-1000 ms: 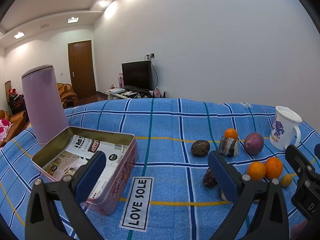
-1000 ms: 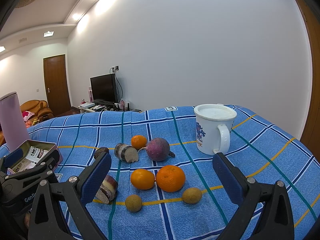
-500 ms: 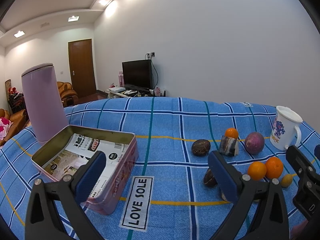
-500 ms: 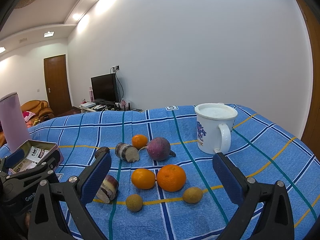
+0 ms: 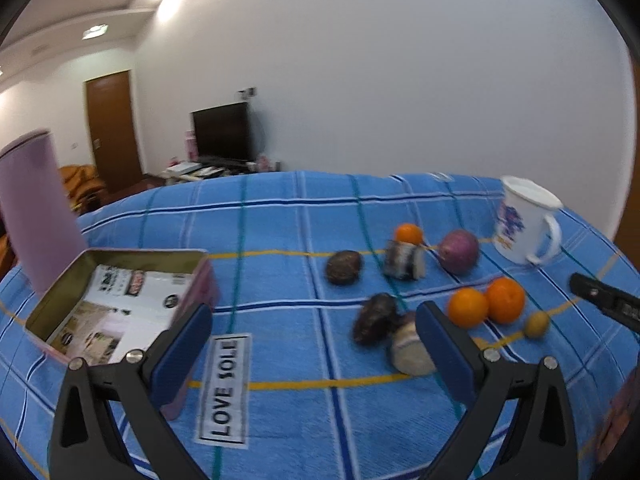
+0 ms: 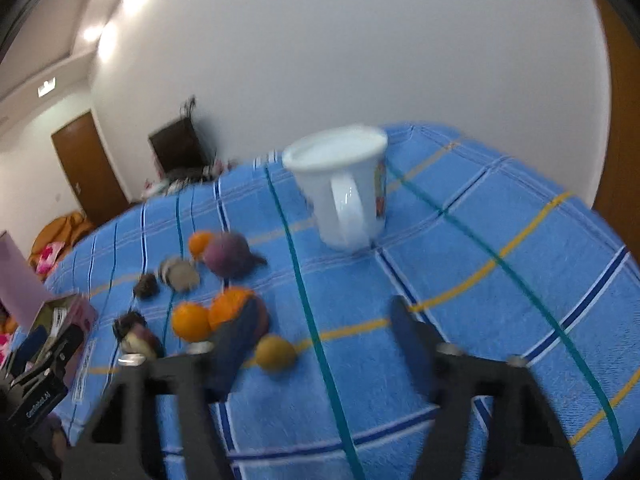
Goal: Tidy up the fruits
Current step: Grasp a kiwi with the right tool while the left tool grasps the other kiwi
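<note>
Blue checked cloth (image 5: 280,412) is lying under everything we are looking at, and nearest to us our left gripper (image 5: 314,344) is hovering over it with its jaws standing wide apart and nothing between them. Our right gripper (image 6: 320,336) is hanging over bare cloth too; its jaws have just been closing in, yet a clear gap is showing between them and they are holding nothing. Just beyond the left gripper's left finger we are seeing an open tin (image 5: 60,296) lined with printed paper, and beside it a label reading LOVE SOLE (image 5: 224,390). Past the left gripper's right finger the fruits are lying loose on the cloth: a cut pale piece (image 5: 410,350) touching a dark brown fruit (image 5: 374,318), then two oranges (image 5: 486,304) sitting side by side, with a small yellowish fruit (image 5: 536,323) just to their right. From the right wrist that small fruit is sitting close to the right gripper's left finger, which is hiding part of one orange. Farther back we are finding another dark fruit (image 5: 343,267), a second cut piece (image 5: 404,261), a small orange (image 5: 408,234) behind it and a purple round fruit (image 5: 459,251). Beyond these a white mug (image 6: 344,188) is standing upright, a tall lilac container (image 5: 32,208) is rising behind the tin, and a dark television (image 5: 222,132) is standing against the far wall.
</note>
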Demonstrator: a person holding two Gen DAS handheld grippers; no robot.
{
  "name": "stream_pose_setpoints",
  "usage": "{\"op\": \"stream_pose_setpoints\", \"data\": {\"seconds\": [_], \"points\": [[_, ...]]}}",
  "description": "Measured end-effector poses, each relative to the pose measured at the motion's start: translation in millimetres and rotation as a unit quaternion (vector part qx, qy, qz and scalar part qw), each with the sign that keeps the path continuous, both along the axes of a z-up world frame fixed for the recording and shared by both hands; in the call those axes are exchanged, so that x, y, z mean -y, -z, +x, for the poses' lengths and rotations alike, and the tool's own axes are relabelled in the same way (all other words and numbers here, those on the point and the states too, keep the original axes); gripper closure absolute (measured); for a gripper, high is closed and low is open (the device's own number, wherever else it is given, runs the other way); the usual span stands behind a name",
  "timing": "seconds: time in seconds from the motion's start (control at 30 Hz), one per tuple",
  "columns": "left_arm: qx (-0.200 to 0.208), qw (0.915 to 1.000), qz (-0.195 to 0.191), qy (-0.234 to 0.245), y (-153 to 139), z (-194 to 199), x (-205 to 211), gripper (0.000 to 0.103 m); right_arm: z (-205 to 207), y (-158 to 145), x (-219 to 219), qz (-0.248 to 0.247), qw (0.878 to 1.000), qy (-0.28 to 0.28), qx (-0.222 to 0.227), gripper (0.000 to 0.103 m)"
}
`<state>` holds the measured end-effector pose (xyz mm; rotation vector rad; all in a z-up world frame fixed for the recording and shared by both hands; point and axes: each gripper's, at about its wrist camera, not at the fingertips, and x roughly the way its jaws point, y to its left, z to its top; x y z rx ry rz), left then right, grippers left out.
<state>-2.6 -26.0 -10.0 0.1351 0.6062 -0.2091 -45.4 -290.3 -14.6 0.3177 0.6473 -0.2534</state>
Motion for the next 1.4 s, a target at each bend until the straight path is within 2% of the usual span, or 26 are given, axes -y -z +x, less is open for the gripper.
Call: {"op": "stream_pose_setpoints", "data": {"seconds": [0.1, 0.17, 0.43, 0.5, 0.57, 0.63, 0.67, 0.77, 0.87, 1.0, 1.03, 1.07, 1.23, 1.33, 1.4], "points": [[0.014, 0.9993, 0.019, 0.029, 1, -3, 9, 0.003, 11, 10, -3, 0.028, 0.998, -0.057, -0.031, 0.048], [0.016, 0.9991, 0.008, 0.038, 1, -4, 10, 0.004, 19, 15, -14, 0.023, 0.995, -0.082, -0.047, 0.048], [-0.014, 0.9987, -0.027, 0.040, 6, 7, 5, 0.015, 40, 27, -28, -0.008, 0.990, -0.101, -0.098, 0.048], [-0.022, 0.9983, -0.028, 0.047, 7, 9, 5, 0.017, 44, 30, -34, -0.020, 0.988, -0.112, -0.105, 0.054], [-0.025, 0.9977, -0.029, 0.057, 9, 8, 7, 0.020, 44, 31, -41, -0.040, 0.986, -0.120, -0.109, 0.066], [-0.028, 0.9967, -0.027, 0.072, 10, 8, 10, 0.024, 44, 31, -47, -0.054, 0.984, -0.126, -0.110, 0.073], [-0.029, 0.9961, -0.027, 0.079, 10, 6, 12, 0.027, 44, 31, -48, -0.056, 0.984, -0.128, -0.109, 0.073], [-0.034, 0.9936, -0.034, 0.103, 10, 1, 19, 0.036, 41, 29, -39, -0.030, 0.987, -0.129, -0.095, 0.073], [-0.049, 0.9873, -0.044, 0.144, 9, -6, 36, 0.043, 29, 22, -25, 0.012, 0.991, -0.126, -0.050, 0.073], [-0.058, 0.9781, -0.046, 0.195, 5, -13, 64, 0.044, 12, 12, -8, 0.035, 0.996, -0.085, 0.006, 0.073], [-0.064, 0.9763, -0.048, 0.201, 6, -11, 70, 0.049, 10, 11, -5, 0.033, 0.997, -0.076, 0.012, 0.073], [-0.074, 0.9761, -0.042, 0.200, 9, -8, 77, 0.057, 7, 9, -2, 0.028, 0.997, -0.066, 0.019, 0.073], [-0.104, 0.9748, -0.019, 0.196, 26, 7, 101, 0.073, 4, 2, 8, 0.032, 0.998, -0.046, 0.033, 0.073], [-0.106, 0.9750, -0.027, 0.194, 25, 12, 102, 0.073, 1, 0, 13, 0.038, 0.998, -0.045, 0.037, 0.072], [-0.110, 0.9792, -0.019, 0.170, 30, 19, 103, 0.073, 1, -1, 13, 0.041, 0.997, -0.047, 0.037, 0.072]]}}
